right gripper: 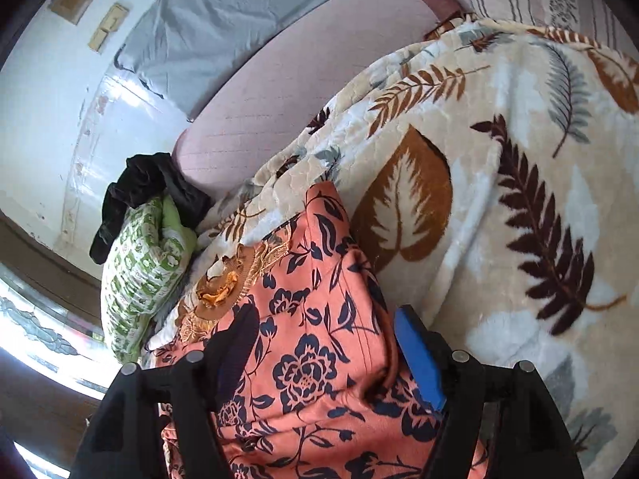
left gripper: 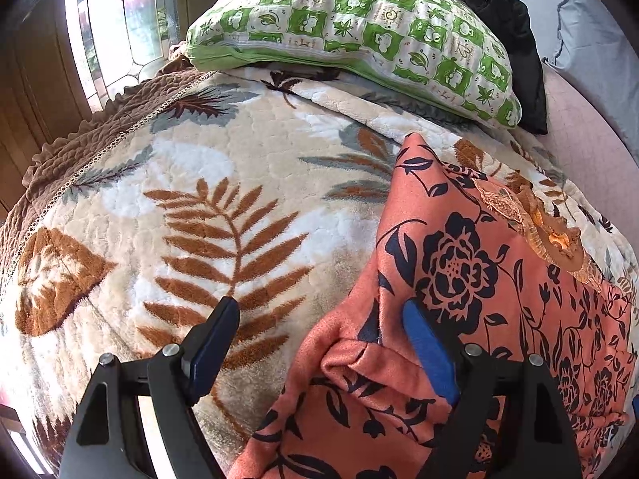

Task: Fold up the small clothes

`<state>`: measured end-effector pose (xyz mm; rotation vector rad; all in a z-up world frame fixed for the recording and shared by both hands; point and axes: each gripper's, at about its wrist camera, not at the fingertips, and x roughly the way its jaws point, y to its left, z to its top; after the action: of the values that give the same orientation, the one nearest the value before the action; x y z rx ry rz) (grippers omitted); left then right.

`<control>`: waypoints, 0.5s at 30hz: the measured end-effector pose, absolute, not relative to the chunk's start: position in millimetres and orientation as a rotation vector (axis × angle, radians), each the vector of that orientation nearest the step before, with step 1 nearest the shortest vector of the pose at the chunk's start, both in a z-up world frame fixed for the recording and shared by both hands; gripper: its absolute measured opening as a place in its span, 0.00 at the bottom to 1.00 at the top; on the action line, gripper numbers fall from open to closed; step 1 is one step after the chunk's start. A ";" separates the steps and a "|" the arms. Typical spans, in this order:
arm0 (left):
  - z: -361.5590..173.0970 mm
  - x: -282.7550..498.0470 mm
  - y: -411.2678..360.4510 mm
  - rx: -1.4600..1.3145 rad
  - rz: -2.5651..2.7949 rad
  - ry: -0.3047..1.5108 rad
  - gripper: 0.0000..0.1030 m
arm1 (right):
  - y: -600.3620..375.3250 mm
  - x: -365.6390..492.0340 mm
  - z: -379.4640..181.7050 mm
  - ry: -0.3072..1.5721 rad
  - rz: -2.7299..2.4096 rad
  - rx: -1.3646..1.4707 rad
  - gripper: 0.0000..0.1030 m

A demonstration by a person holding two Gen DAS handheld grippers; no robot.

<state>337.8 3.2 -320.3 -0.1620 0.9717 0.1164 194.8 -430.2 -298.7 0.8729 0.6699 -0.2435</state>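
what the views cut off or hide

the garment (left gripper: 471, 279) runs off at 6 o'clock in both wrist views, so its lower end is unseen. the pillow (right gripper: 139, 275) covers part of the blanket (left gripper: 199, 183), and the black cloth (right gripper: 147, 187) drapes over the pillow's far end. the left gripper (left gripper: 323, 319) and right gripper (right gripper: 323, 331) bodies are cropped at 6 o'clock. the window (left gripper: 120, 20) is washed out by glare.

leaf-print blanket (left gripper: 191, 183), green checked pillow (left gripper: 359, 28)
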 end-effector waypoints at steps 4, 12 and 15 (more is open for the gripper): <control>-317.6 336.9 -1.9 -0.145 0.108 0.953 0.83 | -434.0 236.3 -311.4 0.786 -0.307 0.734 0.54; -312.7 337.5 4.8 -0.178 0.128 0.920 0.83 | -416.3 244.9 -276.7 0.692 -0.299 0.521 0.14; -307.7 334.1 1.0 -0.160 0.136 0.884 0.83 | -414.6 243.6 -254.8 0.569 -0.285 0.525 0.13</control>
<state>334.1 1.0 -307.8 -0.1602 0.8839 0.1360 243.6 -414.6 -254.8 0.5249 0.5687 -0.2846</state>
